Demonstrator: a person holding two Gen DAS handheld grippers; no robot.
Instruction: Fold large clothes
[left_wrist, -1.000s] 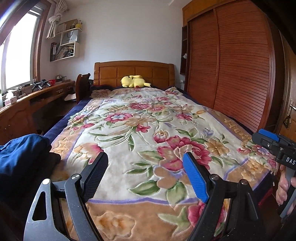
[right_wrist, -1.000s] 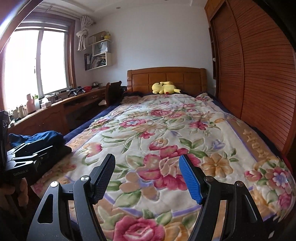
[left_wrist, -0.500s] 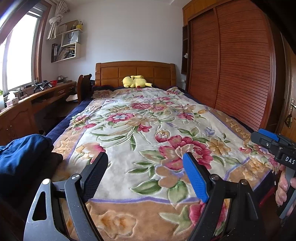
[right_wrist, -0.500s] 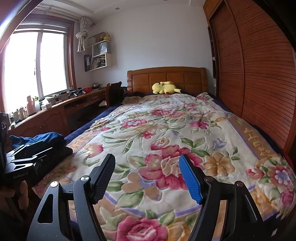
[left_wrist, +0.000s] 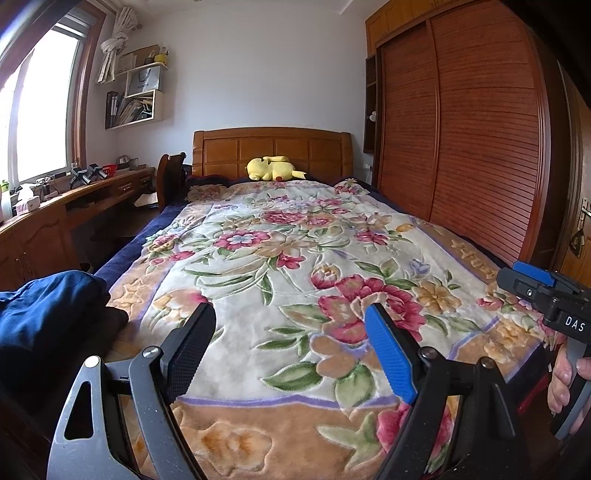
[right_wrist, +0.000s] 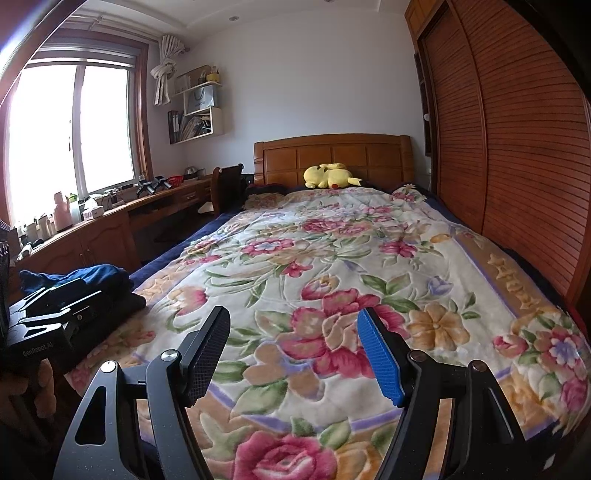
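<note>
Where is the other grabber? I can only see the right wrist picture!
Observer: The right gripper shows in the left wrist view, at the bed's right corner, with fingers of a hand wrapped around its grey handle.
Child: Does it say anything on it?
Observer: Yes, white letters "DAS" are printed on its side.
Child: Is the blue cloth bigger than it looks?
Observer: In the left wrist view the blue clothes fill the left edge as a bulky, rumpled pile beside the floral blanket.
Child: Is the left grabber holding them?
Observer: No, the left gripper is open and empty.
</note>
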